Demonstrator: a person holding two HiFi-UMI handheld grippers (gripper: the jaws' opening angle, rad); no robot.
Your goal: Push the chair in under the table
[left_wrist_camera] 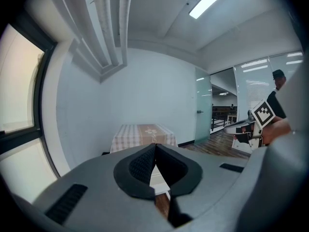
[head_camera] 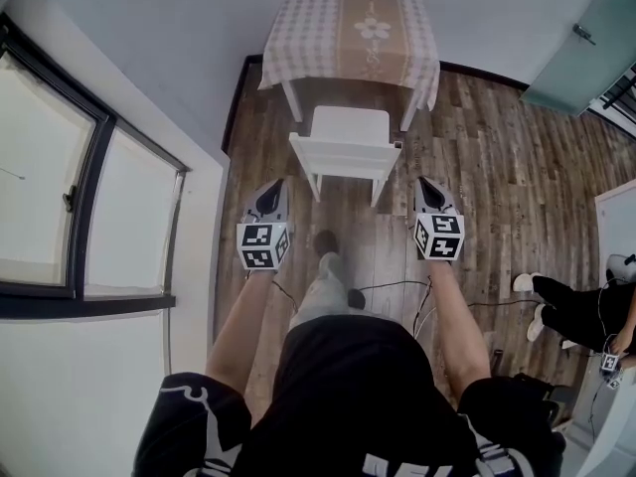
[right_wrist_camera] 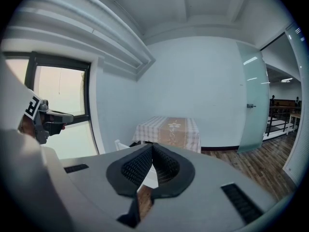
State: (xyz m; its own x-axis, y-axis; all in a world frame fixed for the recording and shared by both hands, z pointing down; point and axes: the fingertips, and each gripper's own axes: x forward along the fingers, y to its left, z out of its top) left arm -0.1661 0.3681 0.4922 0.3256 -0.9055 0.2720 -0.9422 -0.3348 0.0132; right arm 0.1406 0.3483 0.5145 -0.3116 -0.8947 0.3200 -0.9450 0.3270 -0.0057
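The left tongs [head_camera: 268, 192] and the right tongs [head_camera: 429, 189] are both closed, tips together, with nothing held. Just ahead and between them stands the chair [head_camera: 344, 143], back rail nearest, its front at the near edge of the table [head_camera: 308, 38] beyond. I'd set one closed tip near each end of the rail and push evenly, straight, so the chair doesn't twist into the table legs.

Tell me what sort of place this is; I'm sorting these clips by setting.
Likely a small indoor dining corner, perhaps in an office or studio: a cloth-covered table, a white chair before it, a wood-plank floor and a frosted glass door.
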